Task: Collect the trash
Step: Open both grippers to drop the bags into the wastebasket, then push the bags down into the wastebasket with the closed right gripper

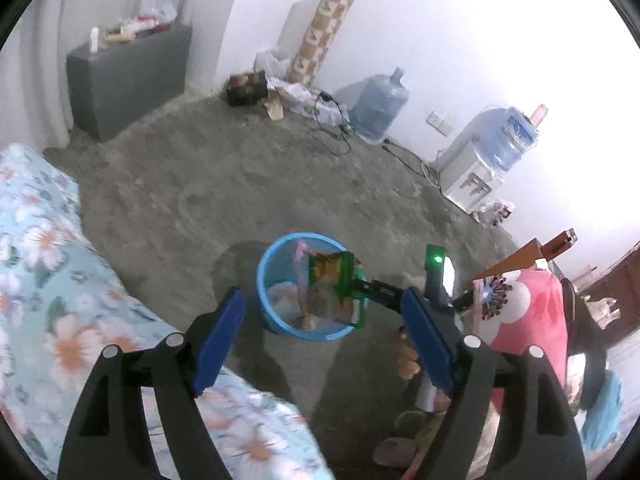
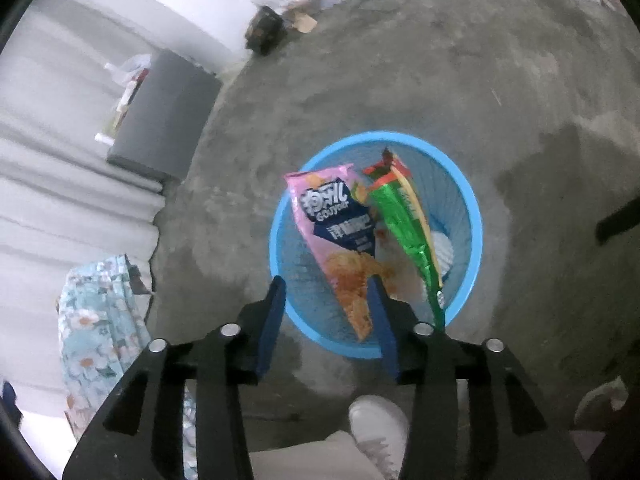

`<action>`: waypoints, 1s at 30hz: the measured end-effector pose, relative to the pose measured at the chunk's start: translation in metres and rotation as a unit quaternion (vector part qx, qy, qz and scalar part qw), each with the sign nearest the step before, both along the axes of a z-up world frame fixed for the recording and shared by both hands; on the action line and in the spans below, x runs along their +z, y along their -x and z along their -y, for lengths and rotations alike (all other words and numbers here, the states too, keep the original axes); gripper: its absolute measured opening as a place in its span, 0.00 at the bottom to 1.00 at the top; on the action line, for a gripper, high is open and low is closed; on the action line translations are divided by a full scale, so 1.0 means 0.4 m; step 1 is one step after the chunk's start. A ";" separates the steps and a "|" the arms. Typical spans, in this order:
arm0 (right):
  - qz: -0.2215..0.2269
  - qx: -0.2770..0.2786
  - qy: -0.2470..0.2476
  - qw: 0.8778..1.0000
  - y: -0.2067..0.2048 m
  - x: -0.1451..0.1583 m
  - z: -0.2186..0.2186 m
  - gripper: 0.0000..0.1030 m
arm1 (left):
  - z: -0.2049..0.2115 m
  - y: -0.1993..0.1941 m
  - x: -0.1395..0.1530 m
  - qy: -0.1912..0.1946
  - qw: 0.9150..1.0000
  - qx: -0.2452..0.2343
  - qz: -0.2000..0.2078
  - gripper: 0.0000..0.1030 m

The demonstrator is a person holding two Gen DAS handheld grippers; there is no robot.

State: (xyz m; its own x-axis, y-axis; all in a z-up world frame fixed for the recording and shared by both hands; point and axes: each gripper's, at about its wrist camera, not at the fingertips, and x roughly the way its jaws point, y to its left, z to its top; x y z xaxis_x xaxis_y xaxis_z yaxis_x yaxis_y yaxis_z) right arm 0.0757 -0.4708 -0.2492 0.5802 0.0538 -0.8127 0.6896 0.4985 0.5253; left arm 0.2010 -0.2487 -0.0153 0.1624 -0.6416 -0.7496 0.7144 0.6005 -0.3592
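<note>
Pointing steeply down at the grey concrete floor (image 2: 400,80), the right gripper (image 2: 330,322) hung over the near rim of the round blue plastic mesh bin (image 2: 476,220), its blue-padded jaws parted. A pink snack bag (image 2: 340,236) lay between the pads without being pinched, leaning into the bin, and a green foil snack bag (image 2: 408,232) slanted just to its right, its near tip by the right finger; whether that tip touched the finger could not be told. A white crumpled item (image 2: 442,252) sat at the bin's bottom. A white shoe (image 2: 376,428) showed below the gripper. The left gripper (image 1: 320,332) was held higher and nearer, angled down towards the same bin (image 1: 266,280), its jaws spread wide with nothing between them. To its left lay a floral blue bedsheet (image 1: 48,260); far off stood a grey cabinet (image 1: 128,76) and a water dispenser (image 1: 480,160) against the white wall.
</note>
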 end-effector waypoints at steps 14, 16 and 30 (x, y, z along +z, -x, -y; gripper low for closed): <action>-0.115 0.188 0.086 0.972 -0.317 -0.153 -0.176 0.07 | -0.175 -0.039 0.012 0.011 0.998 0.053 0.010 0.76; -0.158 0.179 0.116 0.964 -0.321 -0.197 -0.147 0.06 | -0.192 -0.046 0.011 0.011 0.998 0.059 0.010 0.76; -0.118 0.058 0.126 0.983 -0.201 -0.194 0.027 0.10 | -0.249 -0.078 -0.003 0.009 0.996 0.085 0.015 0.76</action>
